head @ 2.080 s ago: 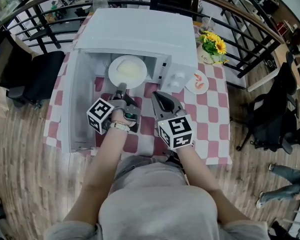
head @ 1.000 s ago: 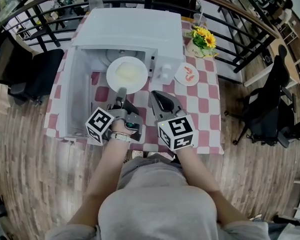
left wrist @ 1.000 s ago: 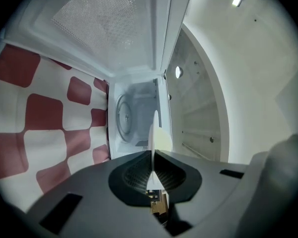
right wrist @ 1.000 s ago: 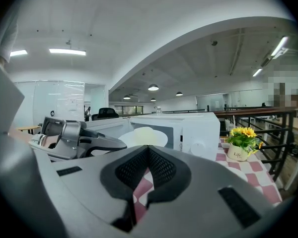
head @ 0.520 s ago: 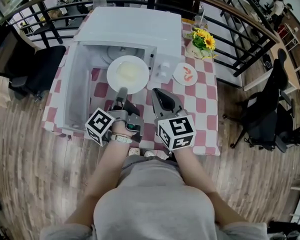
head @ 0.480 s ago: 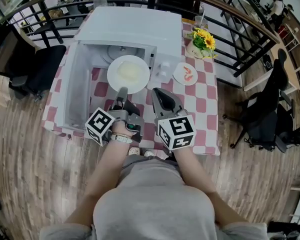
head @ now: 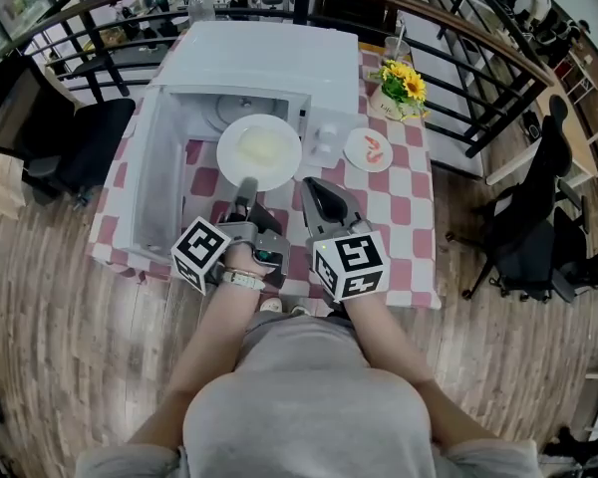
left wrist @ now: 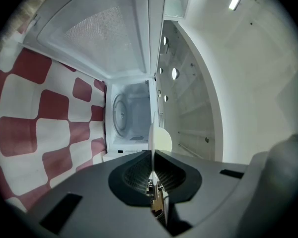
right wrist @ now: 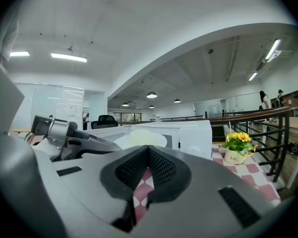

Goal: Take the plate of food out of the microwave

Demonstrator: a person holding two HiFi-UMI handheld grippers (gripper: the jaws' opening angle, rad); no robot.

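Note:
A white plate of pale food hangs just in front of the open white microwave. My left gripper is shut on the plate's near rim. In the left gripper view the plate shows edge-on between the shut jaws of the left gripper, with the empty cavity and its turntable behind. My right gripper hovers to the right of the plate, shut and empty. In the right gripper view its tips meet, and the plate lies beyond them.
The microwave door stands swung open at the left. A small dish with shrimp and a pot of yellow flowers sit right of the microwave on the red-checked table. A black chair and railings surround the table.
The left gripper has drawn the plate a little further out of the microwave, toward me. The right gripper has stayed beside it.

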